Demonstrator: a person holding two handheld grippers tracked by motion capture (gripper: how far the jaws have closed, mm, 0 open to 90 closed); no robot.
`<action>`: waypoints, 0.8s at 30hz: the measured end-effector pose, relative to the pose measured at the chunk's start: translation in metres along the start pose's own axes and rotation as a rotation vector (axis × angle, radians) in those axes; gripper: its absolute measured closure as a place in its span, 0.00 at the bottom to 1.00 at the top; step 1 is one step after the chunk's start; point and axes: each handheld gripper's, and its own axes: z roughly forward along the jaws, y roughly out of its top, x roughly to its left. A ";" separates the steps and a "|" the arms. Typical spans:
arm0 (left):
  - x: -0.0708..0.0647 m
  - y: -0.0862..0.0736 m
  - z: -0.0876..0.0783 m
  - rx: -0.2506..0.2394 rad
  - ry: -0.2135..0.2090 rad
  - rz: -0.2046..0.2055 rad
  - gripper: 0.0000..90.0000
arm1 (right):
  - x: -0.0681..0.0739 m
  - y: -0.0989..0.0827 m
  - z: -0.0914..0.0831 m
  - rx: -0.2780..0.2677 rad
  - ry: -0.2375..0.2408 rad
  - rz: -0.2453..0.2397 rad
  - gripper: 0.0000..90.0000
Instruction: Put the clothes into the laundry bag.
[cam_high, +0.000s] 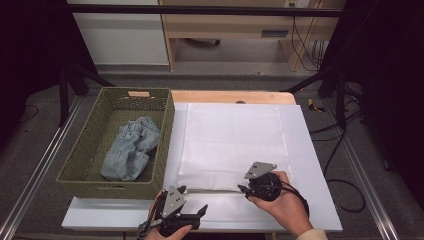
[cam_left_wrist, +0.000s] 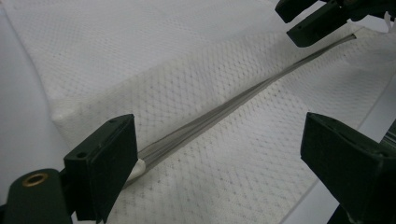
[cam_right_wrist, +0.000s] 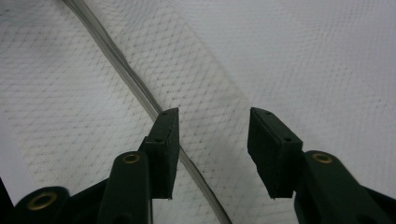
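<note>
White mesh bag (cam_high: 232, 145) looks light, floppy and thin; best gripped along its zipper edge (cam_left_wrist: 224, 109). Left gripper (cam_high: 192, 212) and right gripper (cam_high: 244, 190) both unclenched, gripping nothing.

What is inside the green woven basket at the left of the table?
A crumpled pair of light blue jeans lies inside the basket, on its floor. The woven bottom shows around the jeans. Whatever might lie beneath the jeans is covered and cannot be seen.
</note>
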 end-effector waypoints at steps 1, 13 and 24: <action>0.000 0.000 0.001 0.004 0.007 0.014 0.12 | 0.001 -0.002 0.001 -0.009 0.002 0.005 0.64; 0.007 -0.001 0.002 0.015 0.043 0.001 0.15 | 0.012 0.012 0.040 -0.012 0.083 -0.027 0.88; 0.008 -0.001 -0.001 0.018 0.044 0.008 0.15 | 0.017 0.015 0.057 0.018 0.113 -0.035 0.78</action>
